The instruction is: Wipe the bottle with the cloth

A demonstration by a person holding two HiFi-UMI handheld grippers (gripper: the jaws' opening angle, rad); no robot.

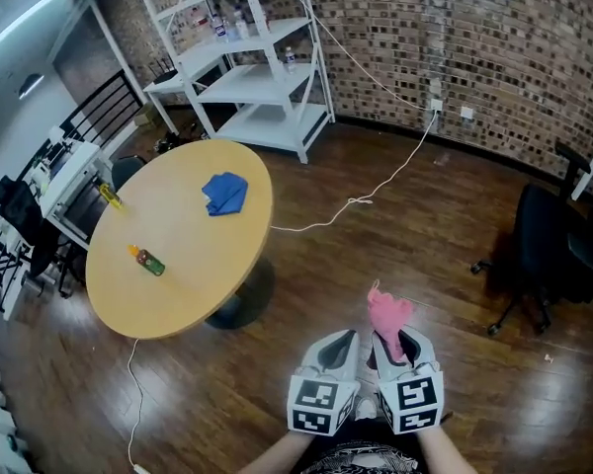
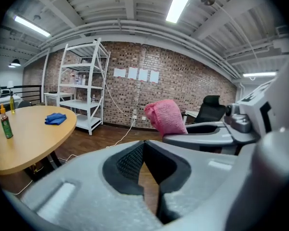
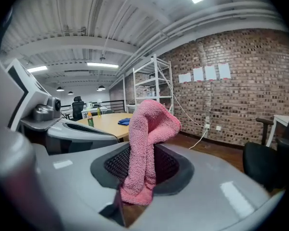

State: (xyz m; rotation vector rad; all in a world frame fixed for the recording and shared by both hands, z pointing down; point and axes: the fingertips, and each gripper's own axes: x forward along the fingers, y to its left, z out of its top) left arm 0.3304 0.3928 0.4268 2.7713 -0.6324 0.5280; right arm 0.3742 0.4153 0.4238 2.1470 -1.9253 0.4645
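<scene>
Approach stage of the wiping task, seen from the head and from both grippers. We hold the right gripper [image 1: 399, 341] clenched on a pink cloth [image 3: 145, 148]; the pinched fold rises out of the jaws and flops over at its top. The left gripper [image 2: 144, 146] sits just beside it, jaws pressed together with nothing between them. Both grippers hang over the wooden floor [image 1: 395, 235], well apart from the round table [image 1: 193, 294], which lies ahead and to our left.

On that table a green bottle [image 1: 146, 261] with an orange cap is placed toward the near-left part of the top. We take it for the task's object, though a yellow bottle [image 1: 110, 195] at the far-left rim could equally be meant. A blue cloth [image 1: 224, 193] lies crumpled near the far side, apart from both bottles.

The relation that governs the coming move is this: the green bottle lies up and to the left of the jaws in the head view, on the left gripper's side, so the empty left gripper is the nearer one, and the cloth-bearing right gripper is the farther. In the left gripper view the bottle stands upright, cap uppermost, so its long axis runs vertically. We judge that the left jaws could steady the bottle across its body from the side while the right gripper draws the cloth along that upright axis
</scene>
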